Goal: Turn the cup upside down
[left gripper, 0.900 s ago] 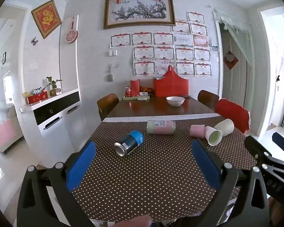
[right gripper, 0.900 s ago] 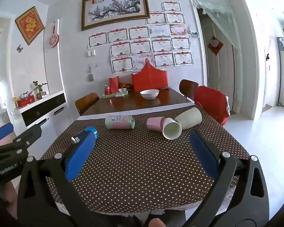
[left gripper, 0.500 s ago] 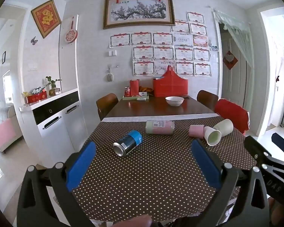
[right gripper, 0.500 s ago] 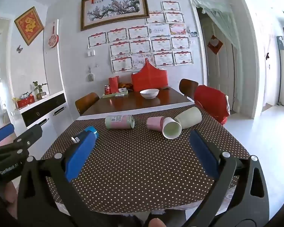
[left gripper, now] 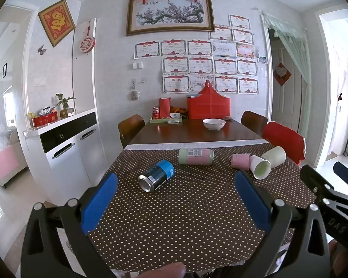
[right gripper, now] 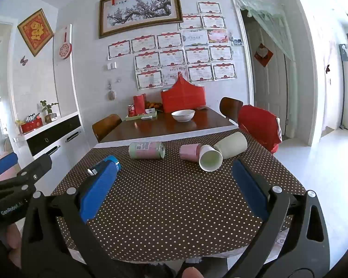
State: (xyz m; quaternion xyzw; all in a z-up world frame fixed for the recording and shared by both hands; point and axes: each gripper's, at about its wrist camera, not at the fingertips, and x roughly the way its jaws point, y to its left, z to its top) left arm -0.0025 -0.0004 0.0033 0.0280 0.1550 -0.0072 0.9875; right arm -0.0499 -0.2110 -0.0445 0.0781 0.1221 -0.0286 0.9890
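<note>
a: what is lying on the dotted worktop point(left gripper: 174, 220)?

b: three cups are lying tipped at the far right: a pink cup point(right gripper: 189, 152), a white cup point(right gripper: 210, 158) touching it, a pale green cup point(right gripper: 232, 144) behind. a blue can point(left gripper: 157, 178) and a pink-green can point(left gripper: 195, 156) are lying sideways.

a: the grippers?

b: left gripper point(left gripper: 175, 205) and right gripper point(right gripper: 171, 202) are both hovering spread wide, holding nothing, well short of the cups.
</note>
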